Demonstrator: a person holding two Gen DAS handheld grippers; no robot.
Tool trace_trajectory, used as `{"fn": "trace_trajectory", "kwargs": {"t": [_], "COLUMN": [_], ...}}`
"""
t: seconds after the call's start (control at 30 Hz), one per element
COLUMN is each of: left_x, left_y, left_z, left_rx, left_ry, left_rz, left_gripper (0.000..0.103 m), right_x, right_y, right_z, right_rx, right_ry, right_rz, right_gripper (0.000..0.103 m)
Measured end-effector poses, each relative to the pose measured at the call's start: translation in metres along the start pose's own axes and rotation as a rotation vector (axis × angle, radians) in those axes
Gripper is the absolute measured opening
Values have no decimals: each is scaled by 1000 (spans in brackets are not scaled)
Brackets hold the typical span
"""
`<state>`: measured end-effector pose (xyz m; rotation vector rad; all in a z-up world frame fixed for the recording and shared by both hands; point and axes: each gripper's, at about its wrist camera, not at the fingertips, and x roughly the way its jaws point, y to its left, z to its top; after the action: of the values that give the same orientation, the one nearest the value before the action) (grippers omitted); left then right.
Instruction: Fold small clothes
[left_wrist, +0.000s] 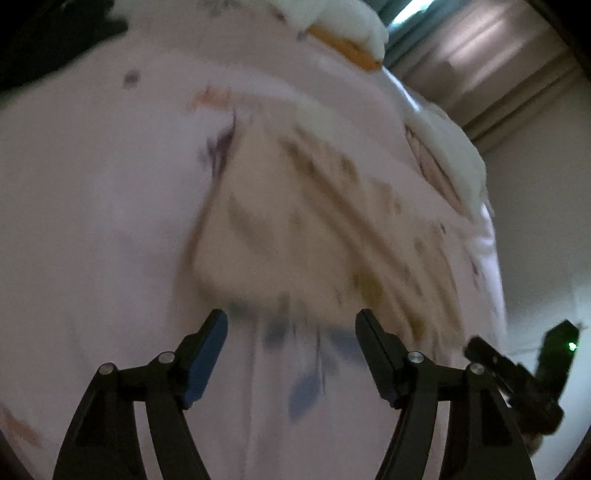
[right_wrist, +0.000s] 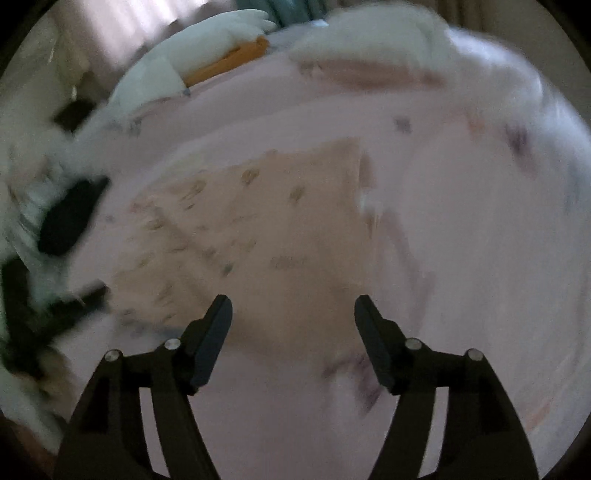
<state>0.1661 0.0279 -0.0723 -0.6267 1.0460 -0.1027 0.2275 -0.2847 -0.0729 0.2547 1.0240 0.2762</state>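
A small peach garment (left_wrist: 295, 221) with a scattered small print lies flat on a pale pink bedsheet (left_wrist: 92, 203). Both views are blurred by motion. My left gripper (left_wrist: 291, 325) is open and empty, just above the garment's near edge. My right gripper (right_wrist: 293, 310) is open and empty, over the near part of the same garment (right_wrist: 258, 229). The other gripper shows at the lower right of the left wrist view (left_wrist: 524, 376).
A white plush toy with an orange part (left_wrist: 343, 33) lies at the far end of the bed; it also shows in the right wrist view (right_wrist: 207, 48). White bedding (left_wrist: 447, 147) lies at the right. A dark object (right_wrist: 66, 218) lies at the left.
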Motion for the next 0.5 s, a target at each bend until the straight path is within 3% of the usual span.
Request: {"fn": "trace_trajectory", "kwargs": {"t": [0.1, 0.17, 0.27, 0.4, 0.5], "left_x": [16, 20, 26, 32, 33], "left_y": [9, 15, 11, 4, 7], "left_z": [-17, -18, -12, -8, -10], "left_rx": [-79, -150, -109, -80, -101], "left_ry": [57, 10, -59, -89, -117], "left_rz": [-72, -128, -154, -154, -200], "left_gripper": [70, 70, 74, 75, 82], "right_x": [1, 16, 36, 42, 43], "right_y": [-9, -19, -33, -34, -38], "right_z": [-23, -35, -47, -50, -52], "right_rx": [80, 203, 358, 342, 372], "right_ry": [-9, 20, 45, 18, 2], "right_rz": [50, 142, 320, 349, 373], "right_gripper": [73, 74, 74, 72, 72]}}
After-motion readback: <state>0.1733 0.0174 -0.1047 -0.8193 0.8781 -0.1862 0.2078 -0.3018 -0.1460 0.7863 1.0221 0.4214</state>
